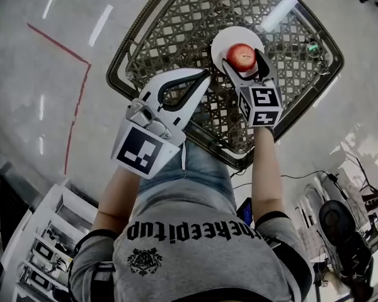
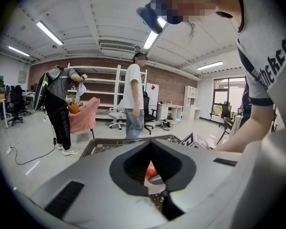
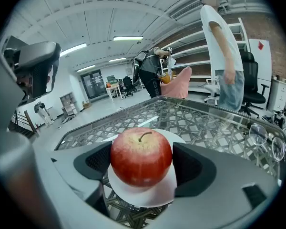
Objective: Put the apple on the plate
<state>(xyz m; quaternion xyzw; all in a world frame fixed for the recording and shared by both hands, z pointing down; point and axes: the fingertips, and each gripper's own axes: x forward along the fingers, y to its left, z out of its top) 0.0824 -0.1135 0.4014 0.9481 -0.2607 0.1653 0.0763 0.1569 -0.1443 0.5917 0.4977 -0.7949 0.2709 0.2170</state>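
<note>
A red apple [image 1: 242, 56] [image 3: 141, 156] sits between the pads of my right gripper [image 1: 244, 59] [image 3: 141, 165], which is shut on its sides. The apple is over the middle of a small white plate [image 1: 222, 41] [image 3: 150, 194], at or just above its surface; I cannot tell which. The plate lies on the glass top of a woven table [image 1: 123, 61]. My left gripper [image 1: 206, 75] [image 2: 151, 144] is shut with nothing in it. It hovers over the table's near edge, left of the plate. Through its finger loop a bit of the apple [image 2: 150, 171] shows.
A pair of glasses [image 1: 313, 48] [image 3: 264, 138] lies on the table's far right. Two people [image 2: 133, 99] [image 2: 62, 106] stand beyond the table near a pink chair [image 2: 83, 116]. White shelving [image 1: 44, 244] stands at the lower left, and a cable [image 1: 302, 175] runs across the floor.
</note>
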